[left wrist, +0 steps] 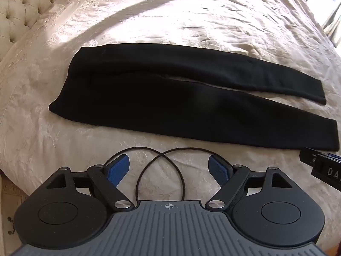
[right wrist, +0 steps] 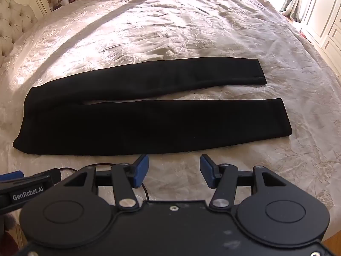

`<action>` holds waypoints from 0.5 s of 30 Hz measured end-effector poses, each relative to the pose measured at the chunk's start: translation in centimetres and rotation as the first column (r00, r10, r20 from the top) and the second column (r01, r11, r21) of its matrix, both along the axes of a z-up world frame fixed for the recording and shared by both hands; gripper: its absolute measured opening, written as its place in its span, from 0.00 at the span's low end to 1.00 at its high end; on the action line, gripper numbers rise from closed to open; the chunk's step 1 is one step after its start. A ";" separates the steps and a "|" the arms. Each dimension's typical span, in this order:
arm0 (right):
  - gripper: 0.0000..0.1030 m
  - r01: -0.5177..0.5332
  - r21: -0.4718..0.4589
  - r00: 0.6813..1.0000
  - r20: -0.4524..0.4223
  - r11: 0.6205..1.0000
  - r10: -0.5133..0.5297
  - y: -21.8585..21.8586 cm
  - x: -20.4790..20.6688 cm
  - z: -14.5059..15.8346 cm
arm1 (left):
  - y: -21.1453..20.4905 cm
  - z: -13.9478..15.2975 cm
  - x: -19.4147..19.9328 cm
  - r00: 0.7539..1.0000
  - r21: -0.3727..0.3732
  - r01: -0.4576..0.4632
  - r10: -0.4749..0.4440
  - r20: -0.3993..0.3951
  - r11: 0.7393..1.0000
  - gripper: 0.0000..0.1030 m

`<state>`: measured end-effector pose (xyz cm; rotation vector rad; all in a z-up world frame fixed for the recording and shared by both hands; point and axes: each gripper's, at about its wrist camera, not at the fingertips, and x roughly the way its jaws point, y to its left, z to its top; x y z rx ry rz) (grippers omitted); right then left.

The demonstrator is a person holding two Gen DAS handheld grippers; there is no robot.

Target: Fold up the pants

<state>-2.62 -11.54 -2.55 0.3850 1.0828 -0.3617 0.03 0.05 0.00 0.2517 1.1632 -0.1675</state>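
From the left wrist: black pants [left wrist: 170, 102] spread flat on the cream bedspread [left wrist: 191, 21], waist to the left, both legs running right with a narrow slit of bedspread between them, near leg's hem close to the right gripper [left wrist: 319, 166] peeking in at the edge. Left gripper [left wrist: 170, 168] hovering short of the near leg, jaws wide apart, nothing held, a thin black cable [left wrist: 162, 170] looping between the blue pads [left wrist: 118, 169]. From the right wrist: same pants [right wrist: 138, 123] lying unfolded ahead, hems [right wrist: 283, 117] at right, tufted headboard [right wrist: 15, 21] far left. Right gripper [right wrist: 173, 169] just beside the near leg's edge, jaws apart and empty. Likely soft, light, limp knit, prone to sagging and bunching on the slick spread; best pinched at the near waist corner and near hem, lifted together and laid over the far leg.
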 end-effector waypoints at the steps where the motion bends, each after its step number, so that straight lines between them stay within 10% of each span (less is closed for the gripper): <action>1: 0.55 -0.002 0.000 1.000 0.000 1.000 0.002 0.0 0.0 0.0 | 0.0 0.0 0.0 1.000 0.001 -0.002 0.002 0.001 1.000 0.79; 15: 0.55 -0.018 0.000 1.000 0.000 1.000 0.018 0.2 0.0 0.0 | 0.4 0.2 0.2 1.000 0.002 -0.002 0.002 -0.004 1.000 0.79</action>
